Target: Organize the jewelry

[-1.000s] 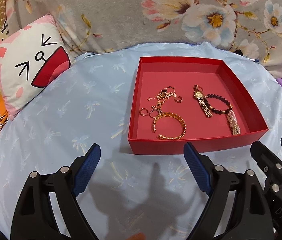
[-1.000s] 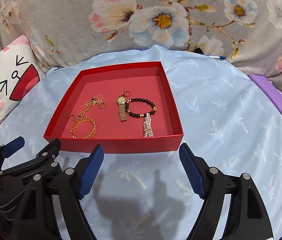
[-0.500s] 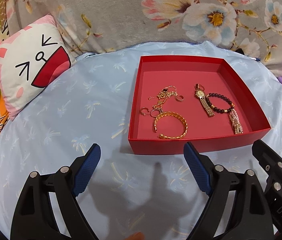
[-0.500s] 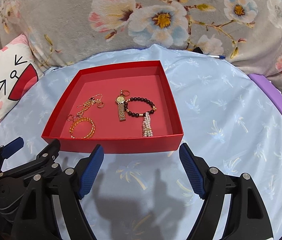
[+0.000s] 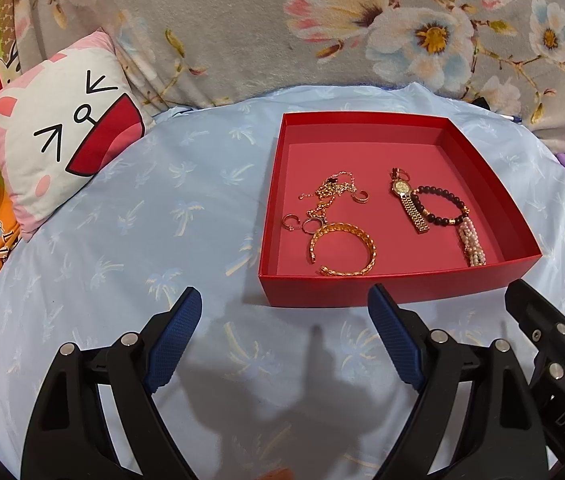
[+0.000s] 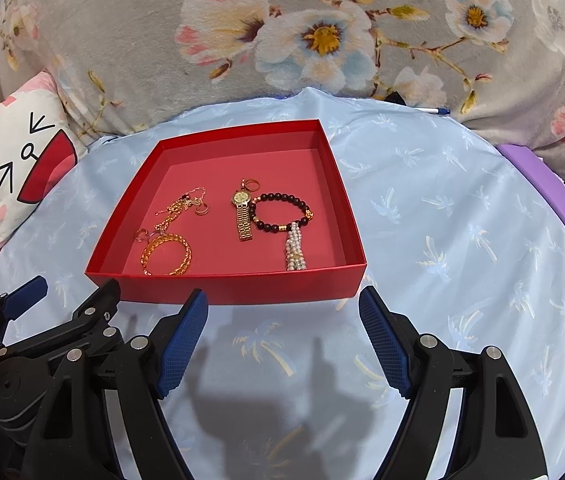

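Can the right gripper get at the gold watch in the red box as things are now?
Probably yes. The right gripper is open, in front of the red box, which has no lid. The gold watch lies flat, touching only the dark bead bracelet, so a careful pinch is needed.

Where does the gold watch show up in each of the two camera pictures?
Left wrist view: gold watch right of centre, inside the red tray.
Right wrist view: gold watch left of centre, mid-tray.
Shared landmark: the dark bead bracelet touching its right side.
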Demonstrator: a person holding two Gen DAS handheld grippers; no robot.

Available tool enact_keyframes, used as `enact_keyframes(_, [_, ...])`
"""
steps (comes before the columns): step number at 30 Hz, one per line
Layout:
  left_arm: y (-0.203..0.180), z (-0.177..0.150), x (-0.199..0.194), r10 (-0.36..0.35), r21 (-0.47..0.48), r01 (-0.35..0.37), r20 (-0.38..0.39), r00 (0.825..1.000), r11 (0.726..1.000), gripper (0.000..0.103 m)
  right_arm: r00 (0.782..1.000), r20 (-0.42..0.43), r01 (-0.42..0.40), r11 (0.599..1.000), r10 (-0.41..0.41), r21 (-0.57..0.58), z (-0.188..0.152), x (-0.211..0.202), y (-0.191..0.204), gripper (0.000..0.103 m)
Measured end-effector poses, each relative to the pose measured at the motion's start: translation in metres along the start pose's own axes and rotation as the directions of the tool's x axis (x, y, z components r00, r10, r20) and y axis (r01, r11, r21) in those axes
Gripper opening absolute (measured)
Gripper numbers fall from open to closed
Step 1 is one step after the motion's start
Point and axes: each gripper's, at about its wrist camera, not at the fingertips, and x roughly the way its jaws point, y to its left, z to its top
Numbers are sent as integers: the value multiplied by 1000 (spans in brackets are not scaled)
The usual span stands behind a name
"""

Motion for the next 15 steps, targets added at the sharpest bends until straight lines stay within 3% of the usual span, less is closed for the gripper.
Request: enact_keyframes(15, [0,-1,-3,4,5,-4,2,1000,1000,82,1000,6,4,1000,-4,2,-2,-2,-3,76])
